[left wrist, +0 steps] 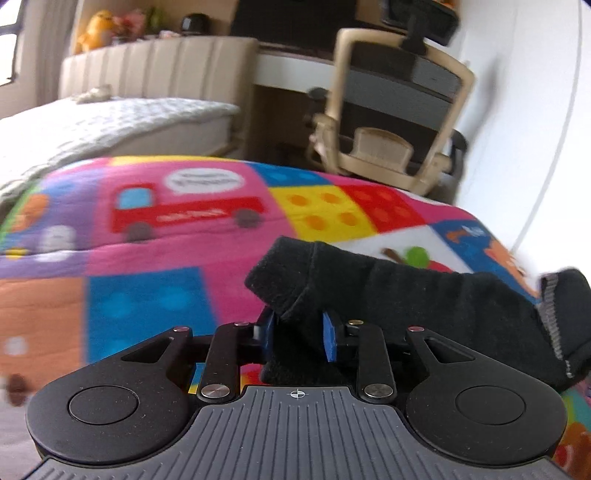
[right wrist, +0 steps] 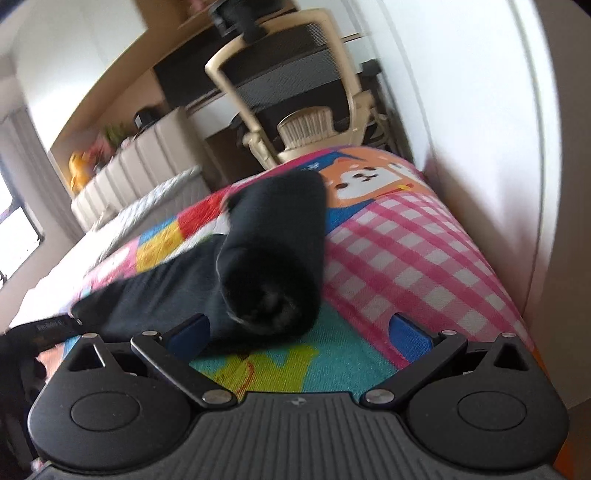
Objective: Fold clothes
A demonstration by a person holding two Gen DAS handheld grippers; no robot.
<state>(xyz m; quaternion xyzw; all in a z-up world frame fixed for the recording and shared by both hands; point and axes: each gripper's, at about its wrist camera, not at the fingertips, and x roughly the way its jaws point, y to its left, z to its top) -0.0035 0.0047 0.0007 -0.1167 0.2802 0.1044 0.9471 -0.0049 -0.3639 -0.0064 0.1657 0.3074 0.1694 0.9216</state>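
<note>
Pinching black fleece garment (left wrist: pixel 388 291) in my left gripper (left wrist: pixel 301 332), right gripper (right wrist: pixel 297 332) spread empty at six o'clock of its rolled end, folding seemingly half done.

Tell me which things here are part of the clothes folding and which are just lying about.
Job: black garment, left tool shut on it, right tool open, blanket underneath.
Lying about: chair, bed, yellow plush.

Rolled black garment (right wrist: pixel 273 254) blocks the blanket's (right wrist: pixel 406 258) middle.
</note>
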